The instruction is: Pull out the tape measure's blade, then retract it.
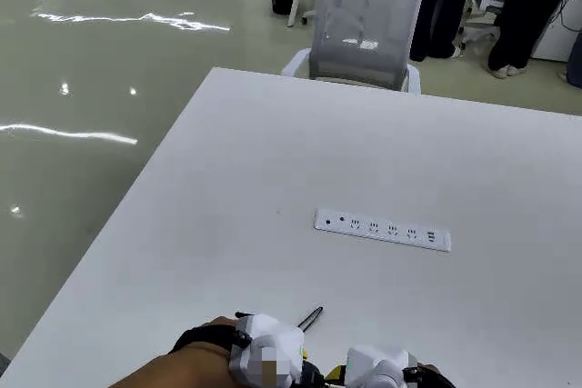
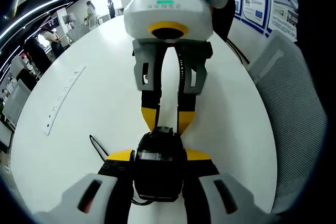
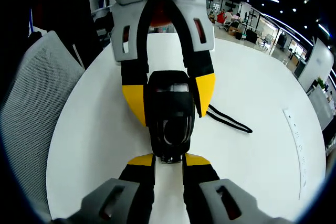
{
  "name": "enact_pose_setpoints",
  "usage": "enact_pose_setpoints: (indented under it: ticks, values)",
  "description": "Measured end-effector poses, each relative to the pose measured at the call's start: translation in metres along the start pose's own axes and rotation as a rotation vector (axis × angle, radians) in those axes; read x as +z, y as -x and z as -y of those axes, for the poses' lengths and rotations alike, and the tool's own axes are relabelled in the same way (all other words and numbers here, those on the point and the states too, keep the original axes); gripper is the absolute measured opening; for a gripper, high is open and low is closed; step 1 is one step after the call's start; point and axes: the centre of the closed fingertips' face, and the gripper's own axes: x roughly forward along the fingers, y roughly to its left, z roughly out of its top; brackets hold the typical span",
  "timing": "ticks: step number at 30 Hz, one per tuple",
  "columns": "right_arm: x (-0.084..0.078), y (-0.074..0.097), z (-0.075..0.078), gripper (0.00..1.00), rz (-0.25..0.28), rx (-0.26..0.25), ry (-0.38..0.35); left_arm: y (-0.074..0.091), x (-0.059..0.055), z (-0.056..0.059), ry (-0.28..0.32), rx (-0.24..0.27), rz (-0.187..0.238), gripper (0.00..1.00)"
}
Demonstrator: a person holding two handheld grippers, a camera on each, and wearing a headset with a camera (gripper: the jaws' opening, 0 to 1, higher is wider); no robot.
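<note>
A: The left gripper (image 2: 158,156) is clamping the chunky black plastic tape measure (image 2: 157,174). Its yellow-tipped jaws are pressing on both flanks of the case, low in the centre of the left gripper view.

B: And the right gripper (image 3: 168,160) is meeting it nose to nose. Its jaws are drawn in narrow, with the tips sitting on either side of the small tab at the front of the case. I cannot tell whether they are actually pinching that tab, because the contact is too small to make out.

A: The thin black wrist strap (image 3: 228,120) is trailing off the case. It is lying looped on the flat white table (image 1: 273,152), right of centre in the right gripper view.

B: In the head view both grippers are sitting at the very bottom edge of the frame, close together.

A: There is plenty of room ahead of them. Bare tabletop is stretching up the frame to the long white power strip (image 1: 382,228) at middle right, well apart from the grippers.

B: The table's left edge is running diagonally from lower left to upper centre, with the glossy pale floor (image 1: 91,61) shining beyond it.

A: At the far edge, top centre, a light grey mesh chair (image 1: 364,29) is standing against the table. Some people in dark trousers (image 1: 536,6) are standing at upper right, well behind it.
</note>
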Motion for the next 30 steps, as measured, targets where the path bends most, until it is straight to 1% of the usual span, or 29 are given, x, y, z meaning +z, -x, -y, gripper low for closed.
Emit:
enact_pose_setpoints:
  ticks: [3, 4, 9, 10, 15, 16, 17, 19, 22, 25, 26, 28, 30]
  values:
    - [-0.002, -0.001, -0.001, 0.15, -0.012, 0.006, 0.019, 0.0, 0.0, 0.002, -0.025, -0.019, -0.004, 0.31]
    - [-0.004, -0.001, -0.001, 0.15, -0.016, 0.005, 0.025, 0.0, 0.0, 0.003, -0.046, -0.031, -0.004, 0.31]
    - [-0.005, -0.005, -0.002, 0.14, -0.028, 0.016, 0.028, -0.001, 0.001, 0.002, -0.04, -0.039, -0.012, 0.31]
    - [-0.006, -0.006, -0.002, 0.14, -0.034, 0.016, 0.018, -0.002, 0.001, 0.001, -0.023, -0.037, -0.02, 0.32]
    - [-0.007, -0.005, -0.002, 0.14, -0.037, 0.02, -0.002, -0.009, -0.002, 0.002, -0.019, -0.017, -0.06, 0.34]
    - [-0.007, -0.005, -0.003, 0.14, -0.037, 0.02, -0.011, -0.01, -0.002, 0.003, -0.01, -0.013, -0.067, 0.35]
    - [-0.007, -0.005, -0.002, 0.13, -0.039, 0.018, -0.024, -0.01, -0.003, 0.001, -0.018, 0.0, -0.077, 0.34]
    - [-0.007, -0.005, -0.002, 0.13, -0.046, 0.018, -0.026, -0.009, -0.002, 0.004, -0.057, -0.006, -0.078, 0.33]
    - [-0.007, -0.005, -0.001, 0.13, -0.045, 0.016, -0.035, -0.008, -0.003, 0.004, -0.053, -0.004, -0.074, 0.32]
    - [-0.007, -0.005, -0.002, 0.12, -0.047, 0.015, -0.029, -0.008, -0.004, 0.004, -0.065, -0.004, -0.082, 0.32]
    - [-0.007, -0.005, -0.003, 0.12, -0.05, 0.012, -0.012, -0.008, -0.004, 0.005, -0.07, -0.005, -0.083, 0.32]
    - [-0.007, -0.005, -0.003, 0.12, -0.056, 0.007, -0.003, -0.008, -0.004, 0.005, -0.07, -0.005, -0.083, 0.32]
    - [-0.008, -0.004, -0.002, 0.12, -0.056, 0.004, -0.01, -0.008, -0.004, 0.005, -0.061, -0.007, -0.088, 0.32]
